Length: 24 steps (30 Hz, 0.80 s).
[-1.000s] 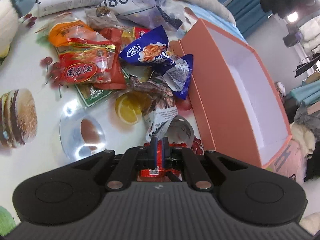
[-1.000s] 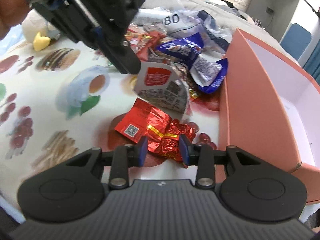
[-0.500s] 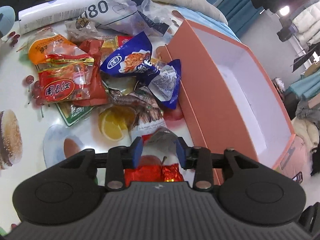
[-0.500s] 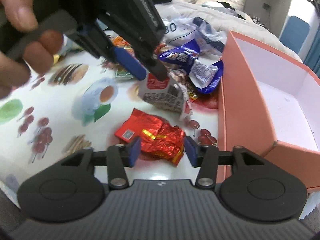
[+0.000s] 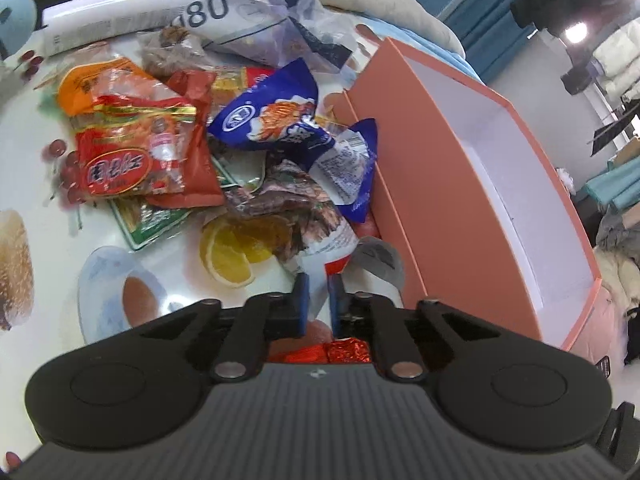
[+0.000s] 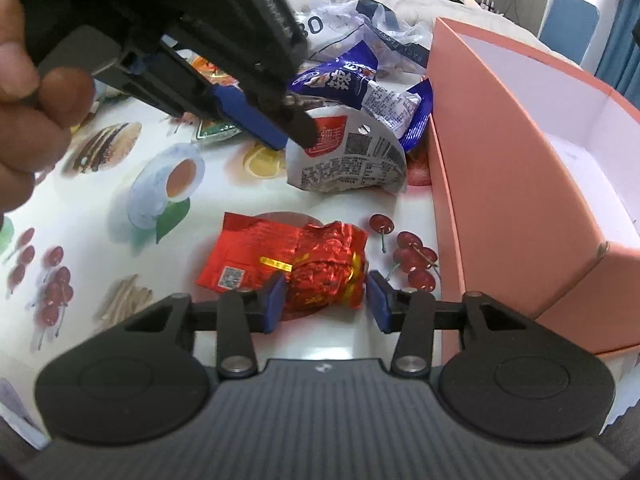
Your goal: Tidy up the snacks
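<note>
Currently our left gripper (image 5: 318,298) has its blue pads nearly together, pinching the edge of the white snack pouch (image 6: 348,160). From the right wrist view that pouch sits tipped up off the printed tablecloth (image 6: 120,248), red label and barcode facing us, with the left gripper's fingertips (image 6: 296,128) clamped on its upper left corner. It's just left of the orange box (image 6: 500,184), between the box wall and the lemon print.

Our right gripper (image 6: 326,300) is spread wide, not holding anything. Its pads straddle the near end of the red foil packet (image 6: 288,260), which lies flat on the cloth; we can't tell whether either pad touches the foil. The packet is beside the printed cherries, near the box's front corner.

From the left wrist view, the rest of the pile sits behind the pouch: blue snack bag (image 5: 276,120) leaning at the box's long side, brown crinkled wrapper (image 5: 288,204) right behind the pouch, red-orange packet (image 5: 132,152) further left, clear bag marked 80 (image 5: 256,20) at the back. Box interior is white, and we see no snacks in the visible part.
</note>
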Each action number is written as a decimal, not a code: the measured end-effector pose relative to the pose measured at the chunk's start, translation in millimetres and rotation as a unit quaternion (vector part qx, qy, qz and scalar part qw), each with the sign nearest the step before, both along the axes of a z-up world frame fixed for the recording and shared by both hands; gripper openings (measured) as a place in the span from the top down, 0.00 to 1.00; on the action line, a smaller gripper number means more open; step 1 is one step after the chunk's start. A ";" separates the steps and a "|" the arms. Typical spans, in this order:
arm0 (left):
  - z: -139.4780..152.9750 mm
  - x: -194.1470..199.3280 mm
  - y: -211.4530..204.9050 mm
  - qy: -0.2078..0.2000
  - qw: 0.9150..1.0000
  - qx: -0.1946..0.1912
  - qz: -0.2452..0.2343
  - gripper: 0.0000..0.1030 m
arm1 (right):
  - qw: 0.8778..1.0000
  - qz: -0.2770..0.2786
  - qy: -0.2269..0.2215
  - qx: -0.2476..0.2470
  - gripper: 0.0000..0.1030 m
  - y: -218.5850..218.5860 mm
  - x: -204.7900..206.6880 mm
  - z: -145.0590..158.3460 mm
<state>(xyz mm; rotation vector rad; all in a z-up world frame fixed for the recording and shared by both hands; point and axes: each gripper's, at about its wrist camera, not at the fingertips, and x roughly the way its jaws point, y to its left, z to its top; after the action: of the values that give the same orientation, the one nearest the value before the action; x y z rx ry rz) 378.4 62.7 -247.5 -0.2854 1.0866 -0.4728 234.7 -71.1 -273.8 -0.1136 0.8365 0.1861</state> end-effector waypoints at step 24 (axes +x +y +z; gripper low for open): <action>10.1 -13.6 -38.4 -0.059 0.994 0.088 -0.017 0.43 | 0.999 0.037 0.012 0.019 0.70 -30.2 -37.3 8.3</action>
<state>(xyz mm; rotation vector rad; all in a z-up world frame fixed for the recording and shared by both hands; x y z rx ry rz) 364.9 24.4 -237.4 -0.0836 1.0113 -0.4156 197.3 -101.3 -265.5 -0.1073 0.8524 0.2726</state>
